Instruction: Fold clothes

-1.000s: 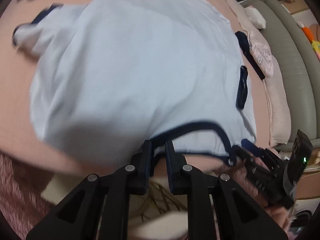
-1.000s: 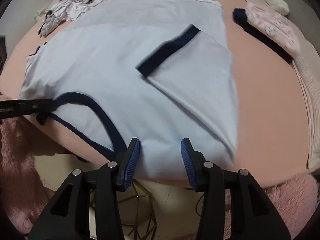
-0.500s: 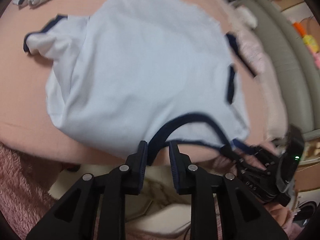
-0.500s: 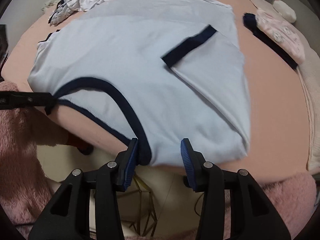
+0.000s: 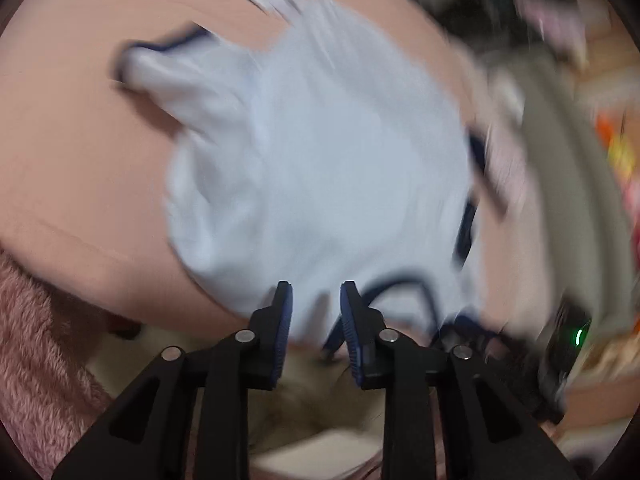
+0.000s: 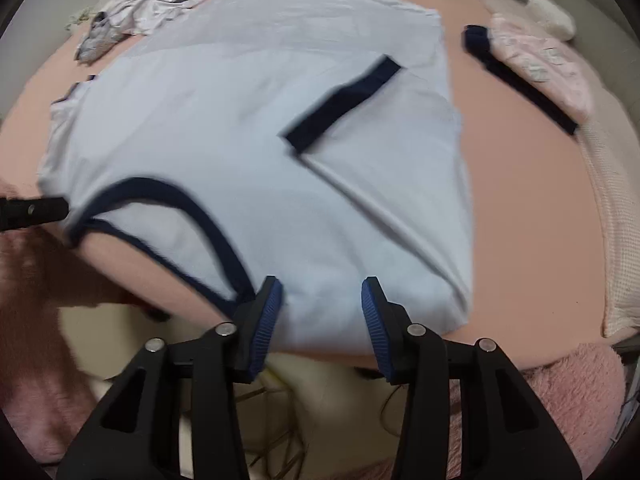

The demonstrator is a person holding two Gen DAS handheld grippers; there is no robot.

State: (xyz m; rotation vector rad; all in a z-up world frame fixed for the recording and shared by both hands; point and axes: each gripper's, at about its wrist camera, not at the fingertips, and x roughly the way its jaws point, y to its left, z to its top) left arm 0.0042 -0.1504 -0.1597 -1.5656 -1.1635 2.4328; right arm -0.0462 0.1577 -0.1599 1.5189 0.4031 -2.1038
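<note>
A pale blue T-shirt (image 6: 224,168) with navy trim lies spread on a peach-covered surface (image 6: 528,208), neckline toward the near edge, and everything here is placed against that shirt. Off its far left corner sits a crumpled grey-white garment (image 6: 136,16), not yet folded. The shirt's left sleeve (image 5: 168,68) is out flat to the side, so that half is undone. At the shirt's near left shoulder the left gripper (image 5: 316,312) has just been opening; its fingers (image 5: 282,320) now stand narrowly apart, with the shirt's edge showing between them in a blurred wrist view, and nothing seems pinched. The navy collar (image 6: 168,208) curves between the two grippers. At the near hem of the shirt's right shoulder the right gripper (image 6: 322,308) hovers with its fingers moderately apart over the cloth, not clamped on it. The right sleeve (image 6: 380,148) is already turned in over the body, its navy cuff lying diagonally. Beyond the shirt's right side lies a pink garment (image 6: 540,64) with a navy band. I judge the fold about a third done: left sleeve, then the lengthwise folds, remain.
</note>
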